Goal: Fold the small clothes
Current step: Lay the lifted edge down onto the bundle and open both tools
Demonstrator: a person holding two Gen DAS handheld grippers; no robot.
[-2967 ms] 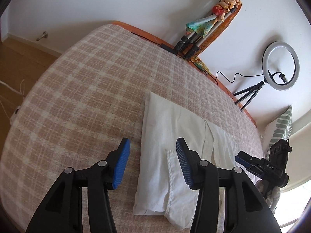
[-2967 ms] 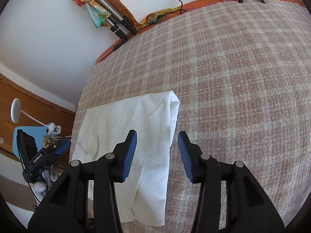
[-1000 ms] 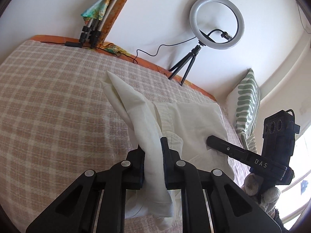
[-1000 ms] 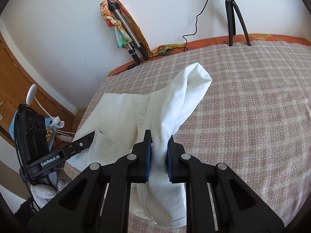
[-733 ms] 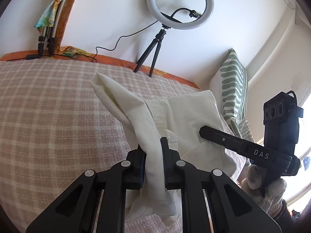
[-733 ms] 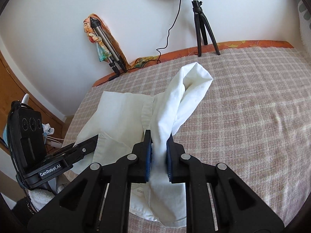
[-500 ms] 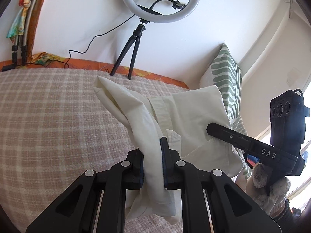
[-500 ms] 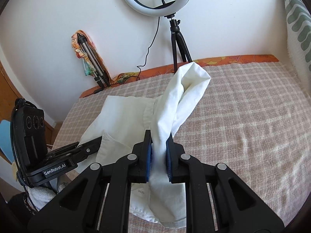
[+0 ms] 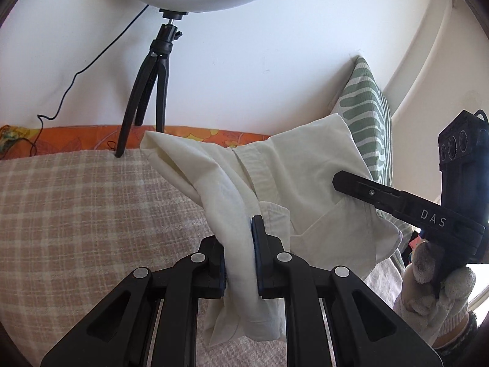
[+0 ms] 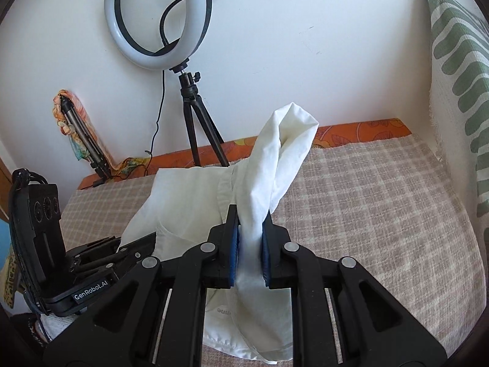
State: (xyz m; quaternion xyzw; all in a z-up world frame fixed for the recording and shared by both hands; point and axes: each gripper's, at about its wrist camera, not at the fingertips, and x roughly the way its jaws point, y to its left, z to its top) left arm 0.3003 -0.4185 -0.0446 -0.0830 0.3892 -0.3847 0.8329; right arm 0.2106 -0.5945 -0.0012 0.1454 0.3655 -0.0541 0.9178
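A: Any writing you can read?

B: "DAS" in white on the right gripper point(image 9: 345, 182), seen from the left camera, and "GenRobot.AI" on the left gripper point(image 10: 134, 249), seen from the right one. A label inside the shirt point(image 10: 189, 202) shows a few upside-down letters, too small to read.

A: And the fingers?

B: Both pairs are clamped on white cloth. The left gripper's fingers point(image 9: 257, 238) pinch a bunched band of the shirt; the right gripper's fingers point(image 10: 233, 244) pinch another. From each grip the fabric rises away to a peaked fold.

A: Where's the shirt, then?

B: Held up over the checked bed point(image 10: 366, 214), stretched between the two grippers, with its lower hem hanging below the fingers.

A: What's cut off or hidden?

B: The ring light point(image 10: 159, 18) is whole in the right view but cropped at the top in the left. The striped pillow point(image 9: 366, 110) is partly behind the shirt. A gloved hand point(image 9: 434, 284) shows only at the frame edge. I can't tell whether the hem touches the bed.
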